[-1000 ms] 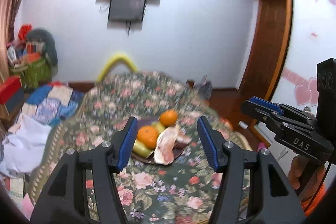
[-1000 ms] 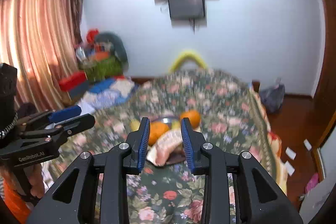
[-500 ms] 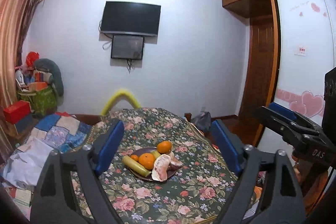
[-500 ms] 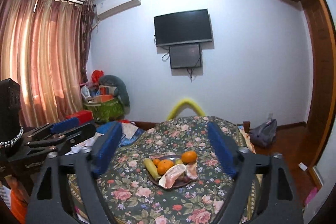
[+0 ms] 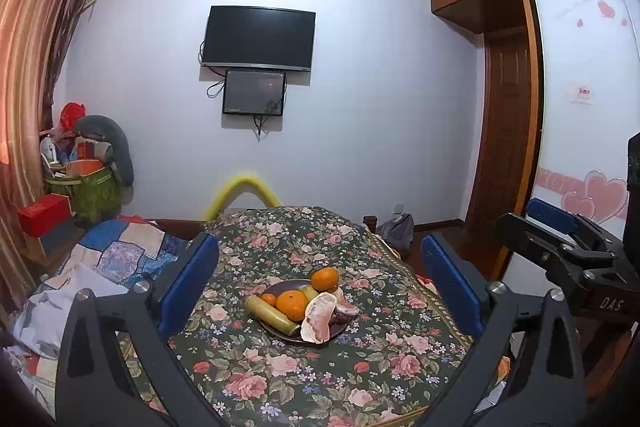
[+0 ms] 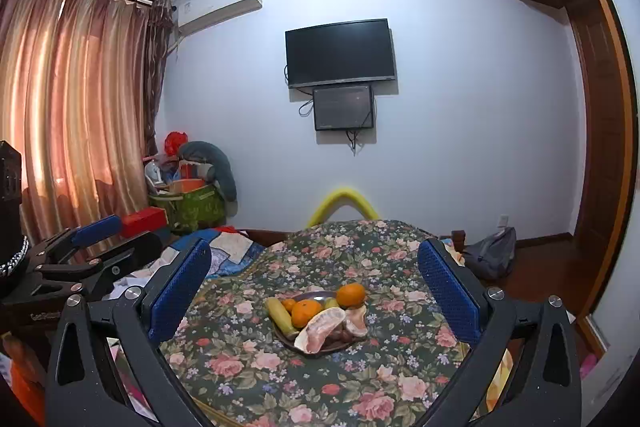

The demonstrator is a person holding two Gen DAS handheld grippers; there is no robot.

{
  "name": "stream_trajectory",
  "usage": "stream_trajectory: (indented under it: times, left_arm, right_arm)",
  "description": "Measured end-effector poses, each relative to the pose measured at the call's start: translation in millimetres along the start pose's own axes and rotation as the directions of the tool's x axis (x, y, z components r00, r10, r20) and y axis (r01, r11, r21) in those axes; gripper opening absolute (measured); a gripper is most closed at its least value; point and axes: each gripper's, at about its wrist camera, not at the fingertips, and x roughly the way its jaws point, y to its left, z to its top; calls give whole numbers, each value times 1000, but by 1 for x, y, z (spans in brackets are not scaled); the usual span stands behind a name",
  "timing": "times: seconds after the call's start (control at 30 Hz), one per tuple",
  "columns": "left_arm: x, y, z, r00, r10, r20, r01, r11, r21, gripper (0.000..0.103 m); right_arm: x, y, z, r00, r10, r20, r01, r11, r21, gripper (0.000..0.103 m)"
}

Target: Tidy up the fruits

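Both hand-held grippers gape empty above the fruit plate (image 5: 344, 327); only the right view shows curtains (image 6: 72, 115).

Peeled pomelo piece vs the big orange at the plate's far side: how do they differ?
The pomelo piece is pale pink, peeled and crescent-shaped; the far orange is round, bright orange and unpeeled. The pomelo piece lies at the near rim of the plate; the far orange sits at the far rim. Both rest on that plate, untouched by either claw.
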Motion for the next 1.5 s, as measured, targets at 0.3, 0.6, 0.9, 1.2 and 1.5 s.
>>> stream_trajectory:
  times: [0.3, 0.6, 0.9, 1.2, 1.5]
  left_arm:
    - [4, 3, -2, 1000, 5, -16, -6, 1000, -18, 103]
    - [5, 4, -3, 1000, 7, -26, -7, 1000, -22, 103]
    - [5, 3, -3, 1000, 4, -26, -4, 1000, -13, 103]
    - [4, 1, -2, 1000, -4, -26, 3, 1000, -5, 103]
    - [4, -2, -1, 999, -10, -30, 10, 1000, -4, 103]
  right_arm:
    - [0, 0, 0, 1000, 1, -2, -1, 1000, 1, 103]
    - [0, -2, -3, 1000, -2, -5, 2, 1000, 6, 103]
    - [0, -2, -2, 1000, -4, -4, 4, 1000, 6, 103]
    - [-2, -2, -1, 1000, -6, -4, 6, 1000, 9, 103]
    - [-4, -4, 0, 1000, -6, -1, 6, 1000, 18, 103]
